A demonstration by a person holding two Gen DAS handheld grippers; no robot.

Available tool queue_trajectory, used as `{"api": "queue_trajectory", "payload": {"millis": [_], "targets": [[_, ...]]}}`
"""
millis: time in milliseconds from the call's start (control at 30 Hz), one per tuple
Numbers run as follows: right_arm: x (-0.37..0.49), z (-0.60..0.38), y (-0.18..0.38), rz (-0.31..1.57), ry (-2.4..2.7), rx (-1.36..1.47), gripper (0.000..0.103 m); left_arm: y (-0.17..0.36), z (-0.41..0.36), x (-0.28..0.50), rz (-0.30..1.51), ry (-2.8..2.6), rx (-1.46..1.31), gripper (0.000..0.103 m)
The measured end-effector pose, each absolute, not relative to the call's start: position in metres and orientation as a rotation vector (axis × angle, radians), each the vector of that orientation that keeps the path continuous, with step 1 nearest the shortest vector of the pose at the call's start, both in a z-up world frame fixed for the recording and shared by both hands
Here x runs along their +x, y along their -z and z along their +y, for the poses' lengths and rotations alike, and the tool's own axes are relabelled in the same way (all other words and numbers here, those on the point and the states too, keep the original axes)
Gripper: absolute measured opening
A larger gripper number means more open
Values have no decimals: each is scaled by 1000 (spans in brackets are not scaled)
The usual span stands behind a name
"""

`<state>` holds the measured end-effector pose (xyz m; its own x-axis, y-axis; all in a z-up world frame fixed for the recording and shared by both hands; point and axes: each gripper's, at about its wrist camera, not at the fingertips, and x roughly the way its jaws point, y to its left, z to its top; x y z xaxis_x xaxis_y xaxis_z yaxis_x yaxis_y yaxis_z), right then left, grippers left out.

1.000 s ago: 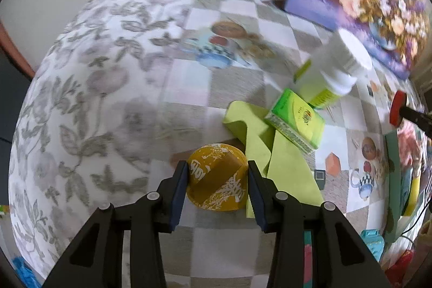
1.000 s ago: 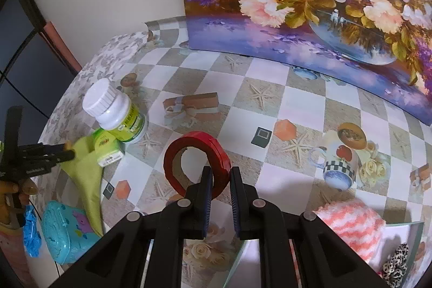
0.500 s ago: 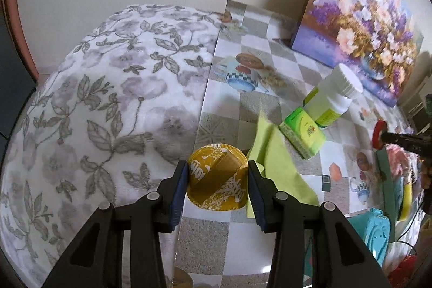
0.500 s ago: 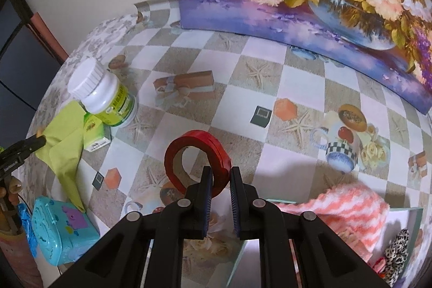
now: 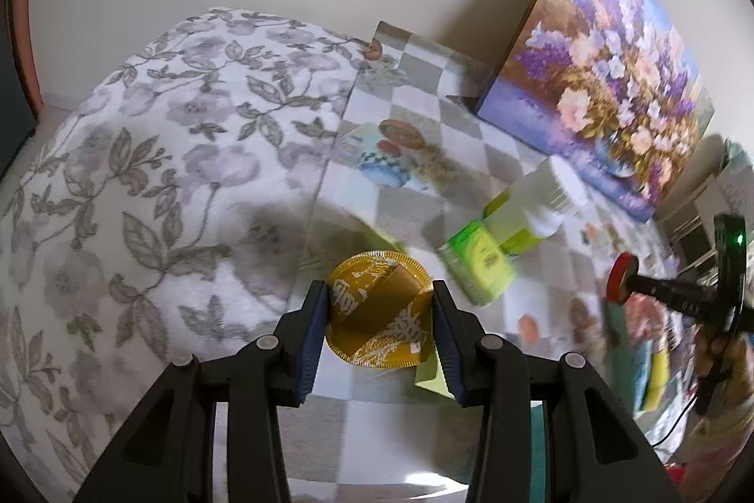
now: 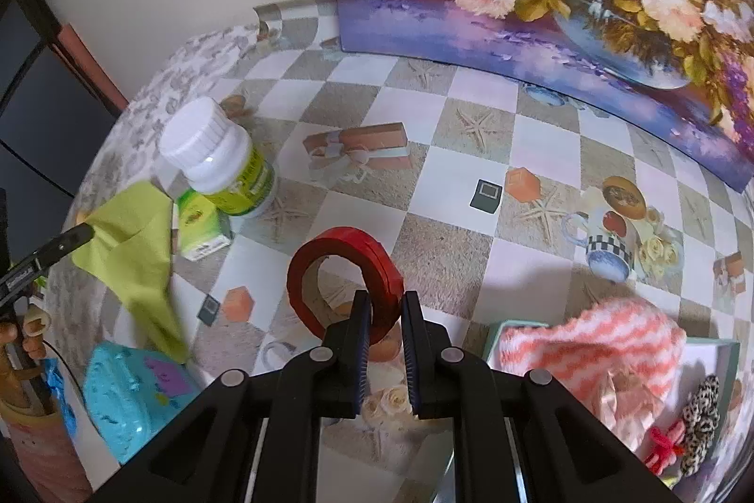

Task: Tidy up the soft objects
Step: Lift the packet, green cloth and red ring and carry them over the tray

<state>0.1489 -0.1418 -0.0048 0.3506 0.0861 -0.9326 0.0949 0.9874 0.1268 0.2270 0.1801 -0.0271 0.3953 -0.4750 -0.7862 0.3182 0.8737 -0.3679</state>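
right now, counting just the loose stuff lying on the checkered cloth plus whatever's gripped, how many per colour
green: 3 (cloth, small box, bottle label)
red: 1 (ring in right tool)
yellow: 1 (round packet in left tool)
blue: 1 (plastic case)
total: 6

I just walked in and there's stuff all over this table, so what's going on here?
A person is tidying with a handheld gripper in each hand. The left gripper is clamped on a round yellow packet, lifted above the checkered tablecloth. The right gripper is shut on a red ring. A green cloth, a white-capped bottle and a small green box lie on the table, and a striped pink knit sits in a tray.
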Motion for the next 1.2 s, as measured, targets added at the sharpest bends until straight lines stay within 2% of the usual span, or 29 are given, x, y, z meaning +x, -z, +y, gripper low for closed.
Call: {"api": "queue_trajectory", "payload": {"millis": [433,700,967,1200], "targets": [[93,-166,-69,1072,31,288,14,-25,168,218,1019,492,-350,44],[43,-204,-92,997,92,373,14,-70,146,193,979,502,-369,44],[-1,-262,-111,913,196,438,14,-153,78,142,853,609,-320,44],[-38,-320,-103,922,351,471,14,-176,-20,90,825,792,-276,44]]}}
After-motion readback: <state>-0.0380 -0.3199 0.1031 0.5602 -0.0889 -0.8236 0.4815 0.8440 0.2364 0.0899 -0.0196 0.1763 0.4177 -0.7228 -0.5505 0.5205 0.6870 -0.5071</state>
